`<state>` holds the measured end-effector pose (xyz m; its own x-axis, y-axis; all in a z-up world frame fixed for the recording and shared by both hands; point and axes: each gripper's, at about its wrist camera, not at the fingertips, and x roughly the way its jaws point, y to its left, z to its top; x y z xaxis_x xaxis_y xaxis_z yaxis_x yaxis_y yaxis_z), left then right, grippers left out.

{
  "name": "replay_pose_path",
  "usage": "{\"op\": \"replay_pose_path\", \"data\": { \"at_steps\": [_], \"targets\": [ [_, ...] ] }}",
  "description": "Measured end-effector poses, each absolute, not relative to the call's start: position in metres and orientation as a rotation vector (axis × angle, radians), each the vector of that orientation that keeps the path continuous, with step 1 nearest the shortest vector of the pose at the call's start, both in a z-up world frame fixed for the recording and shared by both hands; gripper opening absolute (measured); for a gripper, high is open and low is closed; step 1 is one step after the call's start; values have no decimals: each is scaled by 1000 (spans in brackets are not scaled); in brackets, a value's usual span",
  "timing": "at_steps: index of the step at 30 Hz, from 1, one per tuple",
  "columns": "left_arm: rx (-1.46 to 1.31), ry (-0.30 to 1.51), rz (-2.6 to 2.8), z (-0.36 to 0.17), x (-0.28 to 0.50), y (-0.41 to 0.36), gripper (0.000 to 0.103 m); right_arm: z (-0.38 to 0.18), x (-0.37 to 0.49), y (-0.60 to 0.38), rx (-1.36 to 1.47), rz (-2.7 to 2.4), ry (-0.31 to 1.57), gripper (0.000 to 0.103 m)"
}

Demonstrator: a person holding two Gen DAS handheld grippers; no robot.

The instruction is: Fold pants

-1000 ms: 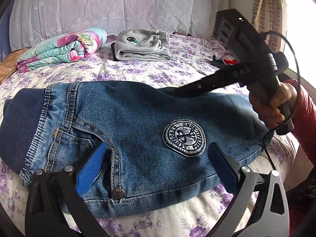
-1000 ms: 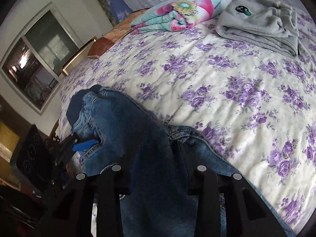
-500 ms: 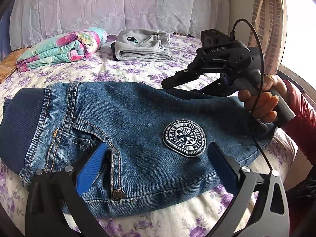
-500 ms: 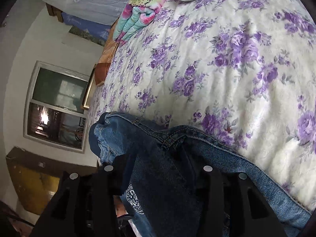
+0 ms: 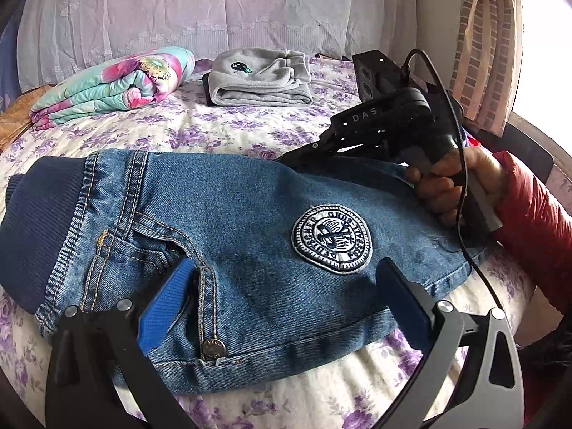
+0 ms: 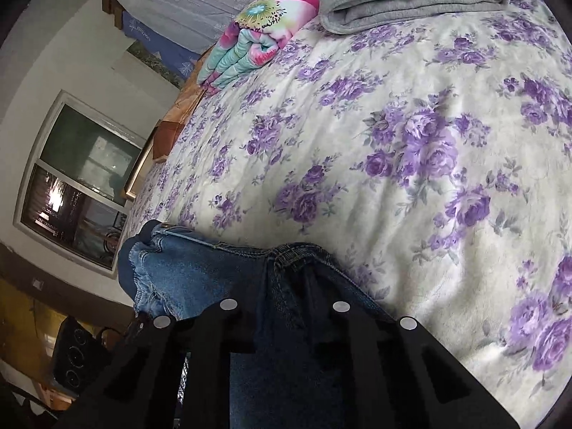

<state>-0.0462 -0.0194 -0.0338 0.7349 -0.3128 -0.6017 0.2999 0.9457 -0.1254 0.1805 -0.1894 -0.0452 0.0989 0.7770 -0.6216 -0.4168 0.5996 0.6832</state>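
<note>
Small blue denim pants (image 5: pixel 228 221) with a dark ribbed waistband and a round embroidered patch (image 5: pixel 331 238) lie folded on the floral bedspread. My left gripper (image 5: pixel 282 282) is open, its blue-padded fingers (image 5: pixel 168 304) resting over the near edge of the pants by the pocket. My right gripper (image 6: pixel 284 286) is shut on a fold of the denim (image 6: pixel 286 321) at the far edge of the pants. In the left wrist view the right gripper (image 5: pixel 296 155) lies low along that far edge, held by a hand in a red sleeve.
A folded grey garment (image 5: pixel 261 78) and a rolled flowered quilt (image 5: pixel 114 82) lie at the back of the bed (image 6: pixel 411 143). A curtain (image 5: pixel 479 43) hangs at the right. A window (image 6: pixel 75 182) shows in the wall at the left of the right wrist view.
The right gripper rose and tilted half a second ago, then came back down onto the far edge of the pants, still holding denim. The left gripper has stayed put.
</note>
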Motion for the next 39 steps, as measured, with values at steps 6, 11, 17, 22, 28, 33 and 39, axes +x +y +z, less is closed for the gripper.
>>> {"op": "replay_pose_path", "data": {
  "at_steps": [6,11,17,22,28,33,39],
  "targets": [
    [-12,639,-254,-7,-60,-15,99,13,142,-235,302,747,935,28],
    [-29,582,-199,19,-54,0,99,31,94,-216,196,807,833,28],
    [-34,724,-62,-16,-5,13,98,-26,110,-192,142,736,935,39],
    [51,707,-1,-14,-13,-2,98,4,89,-213,204,720,837,46],
    [-135,674,-194,5,-32,-6,98,-24,88,-233,227,692,912,64],
    [57,757,-105,-25,-7,-38,99,-11,76,-251,317,672,863,63],
    [-14,755,-133,-28,-7,-22,99,16,-5,-344,413,538,678,63]
  ]
}}
